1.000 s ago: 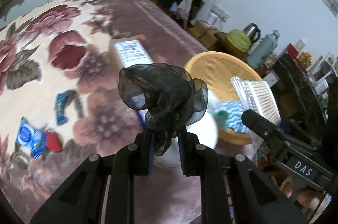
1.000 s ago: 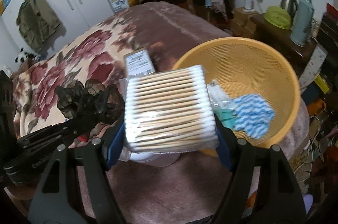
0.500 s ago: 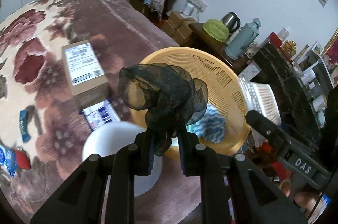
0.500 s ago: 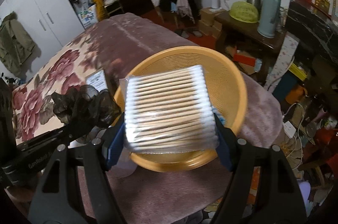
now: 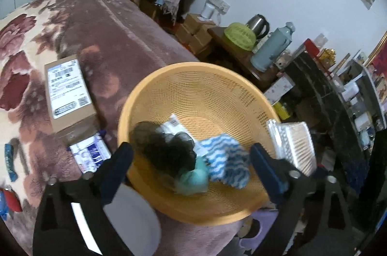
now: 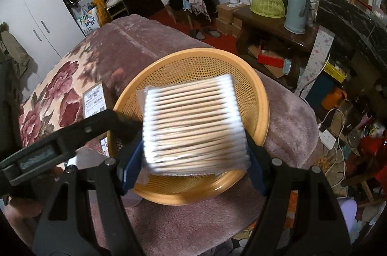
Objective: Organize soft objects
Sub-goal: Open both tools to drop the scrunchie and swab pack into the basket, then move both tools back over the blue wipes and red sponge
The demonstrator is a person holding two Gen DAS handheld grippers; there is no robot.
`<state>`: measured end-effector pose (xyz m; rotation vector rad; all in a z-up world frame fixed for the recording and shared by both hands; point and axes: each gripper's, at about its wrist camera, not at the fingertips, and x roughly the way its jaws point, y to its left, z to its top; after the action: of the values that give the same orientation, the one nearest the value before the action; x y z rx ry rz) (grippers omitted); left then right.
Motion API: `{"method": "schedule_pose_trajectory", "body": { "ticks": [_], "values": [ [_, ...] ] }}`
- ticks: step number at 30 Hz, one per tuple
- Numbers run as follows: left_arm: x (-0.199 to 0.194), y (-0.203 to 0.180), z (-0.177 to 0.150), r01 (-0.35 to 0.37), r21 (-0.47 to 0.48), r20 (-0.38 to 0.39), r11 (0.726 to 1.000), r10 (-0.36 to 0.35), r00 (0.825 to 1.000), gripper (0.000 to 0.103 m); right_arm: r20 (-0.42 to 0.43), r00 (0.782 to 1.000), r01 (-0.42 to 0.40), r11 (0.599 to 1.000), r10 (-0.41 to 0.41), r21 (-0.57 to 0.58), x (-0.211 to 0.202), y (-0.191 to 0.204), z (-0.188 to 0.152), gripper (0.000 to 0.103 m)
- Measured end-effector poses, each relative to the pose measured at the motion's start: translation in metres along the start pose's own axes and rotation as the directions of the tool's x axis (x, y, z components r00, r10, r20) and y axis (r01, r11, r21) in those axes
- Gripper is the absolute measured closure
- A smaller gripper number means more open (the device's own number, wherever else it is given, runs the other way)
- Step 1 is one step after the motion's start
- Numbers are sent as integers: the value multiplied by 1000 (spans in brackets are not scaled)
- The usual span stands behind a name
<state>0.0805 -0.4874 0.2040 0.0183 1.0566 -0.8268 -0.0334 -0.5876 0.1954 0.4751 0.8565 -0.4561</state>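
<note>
An orange mesh basket sits on the bed's near corner; it also shows in the right wrist view. Inside lie a black gauze scrunchie, a blue-white wavy cloth, a teal soft item and a white packet. My left gripper is open wide over the basket, empty. My right gripper is shut on a pack of cotton swabs, held above the basket; the pack also shows in the left wrist view.
A cardboard box, a blue-white packet and a white bowl sit left of the basket on the floral blanket. Small blue and red items lie at the left edge. A cluttered side table stands beyond the bed.
My left gripper has opened and the black scrunchie has dropped into the basket. My right gripper has moved forward with the swab pack over the basket.
</note>
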Motion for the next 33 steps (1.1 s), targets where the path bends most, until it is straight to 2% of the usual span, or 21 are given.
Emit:
{"method": "schedule_pose_trajectory", "body": {
  "ticks": [3, 7, 10, 12, 22, 33],
  "values": [
    [-8, 7, -2, -71, 6, 32, 997, 71, 997, 1, -13, 1000, 5, 1000, -5, 4, 8, 0, 4, 27],
    [-23, 20, -3, -115, -20, 78, 993, 116, 990, 1, -7, 1000, 7, 999, -7, 50, 15, -2, 16, 23],
    [-31, 30, -4, -128, -36, 93, 991, 131, 987, 1, 10, 1000, -2, 998, 1, 69, 15, -2, 17, 0],
    [-34, 36, -7, -133, -39, 92, 990, 136, 986, 1, 26, 1000, 4, 998, -5, 61, 12, 0, 14, 0],
    [-56, 57, -31, -173, -46, 70, 984, 176, 982, 1, -43, 999, 15, 999, -14, 33, 15, 8, -12, 0],
    [-83, 98, -66, -196, -87, 45, 977, 200, 979, 1, -83, 996, 17, 999, -20, -37, 5, 41, -45, 0]
  ]
}}
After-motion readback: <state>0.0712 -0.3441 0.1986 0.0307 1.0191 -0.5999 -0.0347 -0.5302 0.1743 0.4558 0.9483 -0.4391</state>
